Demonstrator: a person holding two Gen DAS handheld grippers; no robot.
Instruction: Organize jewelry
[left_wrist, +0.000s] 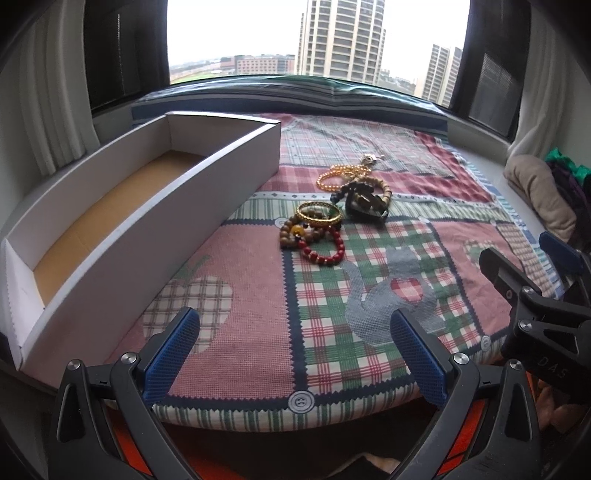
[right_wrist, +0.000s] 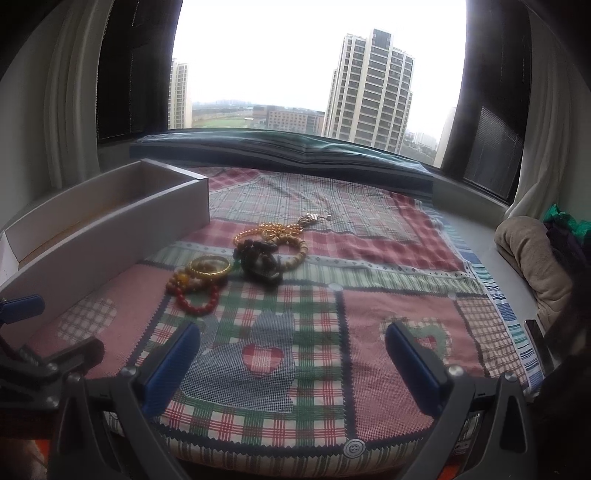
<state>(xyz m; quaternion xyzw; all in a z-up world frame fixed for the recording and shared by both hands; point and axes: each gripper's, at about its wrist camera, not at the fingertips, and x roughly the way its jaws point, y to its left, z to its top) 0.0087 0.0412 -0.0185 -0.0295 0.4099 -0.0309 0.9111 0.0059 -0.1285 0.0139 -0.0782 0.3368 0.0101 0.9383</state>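
A pile of jewelry lies on a patchwork cloth (left_wrist: 258, 295): a red bead bracelet (left_wrist: 325, 251), a gold bangle (left_wrist: 319, 214), wooden bead bracelets (left_wrist: 291, 230), a gold bead strand (left_wrist: 341, 173) and a dark beaded piece (left_wrist: 365, 203). The same pile shows in the right wrist view, with the red bracelet (right_wrist: 197, 301) and gold bangle (right_wrist: 209, 266). A long white box (left_wrist: 147, 221) with a brown floor stands to the left, empty; it also shows in the right wrist view (right_wrist: 110, 236). My left gripper (left_wrist: 295, 332) and right gripper (right_wrist: 293, 345) are open and empty, short of the pile.
The right gripper's body (left_wrist: 535, 295) shows at the right edge of the left wrist view. A beige cushion (right_wrist: 532, 258) and green cloth (right_wrist: 565, 218) lie at the right. A folded dark blanket (right_wrist: 280, 151) runs along the window sill behind the cloth.
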